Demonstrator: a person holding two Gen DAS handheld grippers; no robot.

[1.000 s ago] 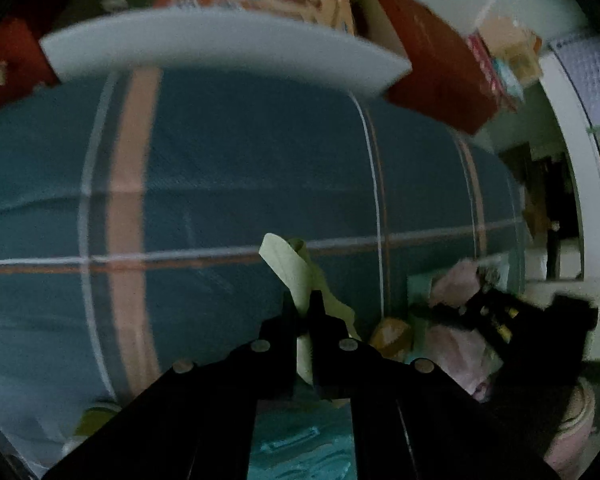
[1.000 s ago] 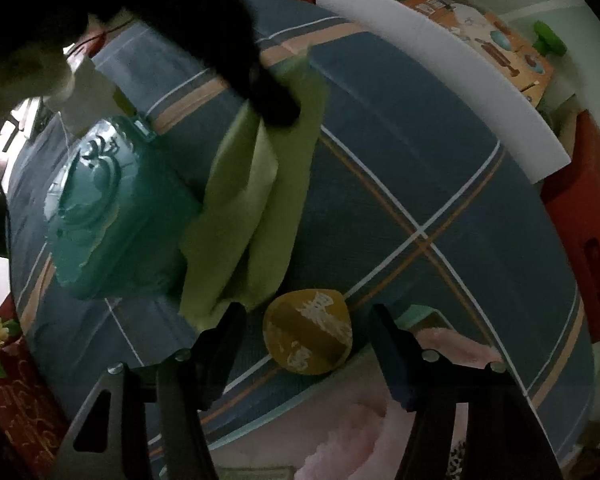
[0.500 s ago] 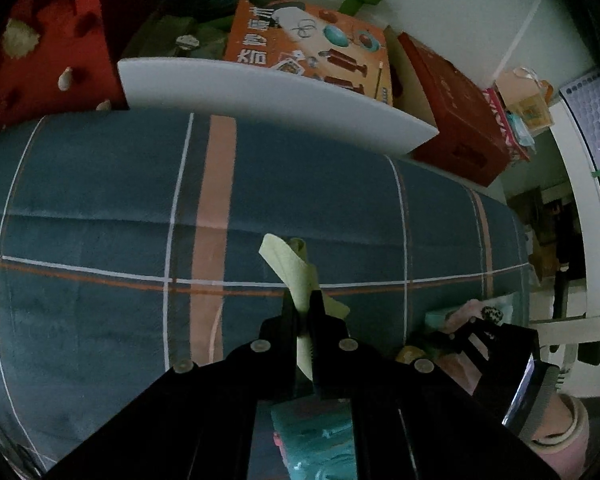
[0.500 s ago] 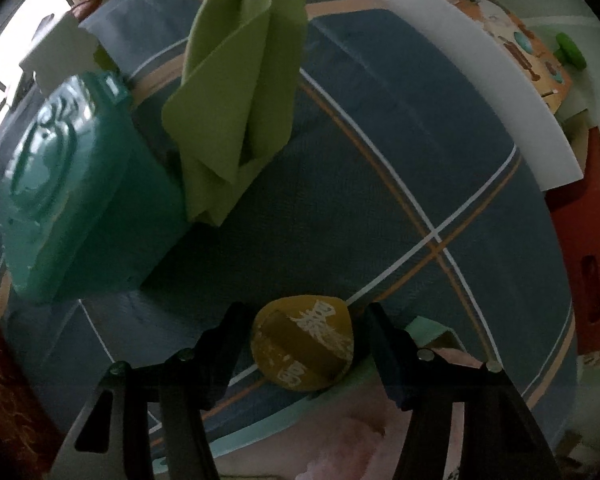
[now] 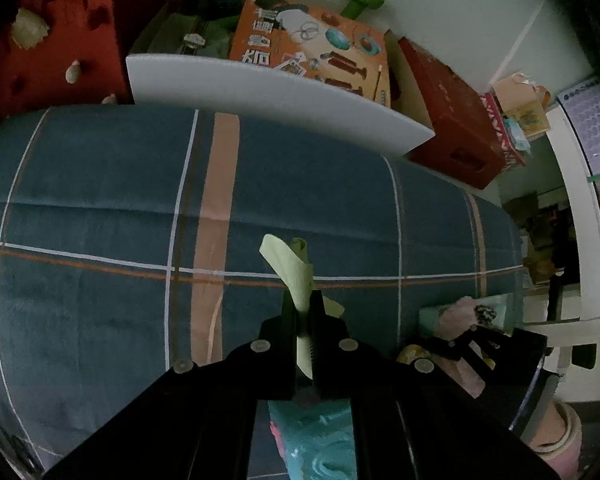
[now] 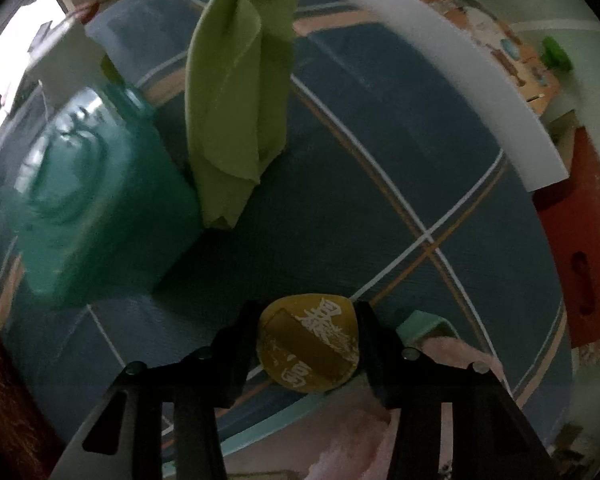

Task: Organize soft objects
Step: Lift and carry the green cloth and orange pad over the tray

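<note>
The yellow pouch (image 6: 308, 344), a small rounded soft thing with pale characters printed on it, lies on the plaid bed cover (image 6: 380, 184) at the near edge, straight under the right hand-held gripper (image 6: 307, 334), whose jaws have just been closing and now stand one on each side of it, at or just short of its sides; whether the pads already press cannot be told, so the grip is best treated as not yet made. To do this step well, the person would finish closing squarely across the pouch's widest part, keeping the hand-held gripper pointing straight down so that neither finger slides under or tips it, and would squeeze only until the soft body gives a little, then lift straight up before travelling. Just beside the pouch, toward the bed's edge, lie a pink fluffy item (image 6: 452, 356) and a pale green rim (image 6: 428, 320); the fingers should stay clear of both so that nothing else is dragged along. Further up the cover stands a teal container (image 6: 96, 208), and beside it hangs the green cloth (image 5: 290, 268), pinched tight in the clenched left hand-held gripper (image 5: 303, 312) and dangling free of the bed. A white foam board (image 5: 268, 100) borders the far side.
</note>
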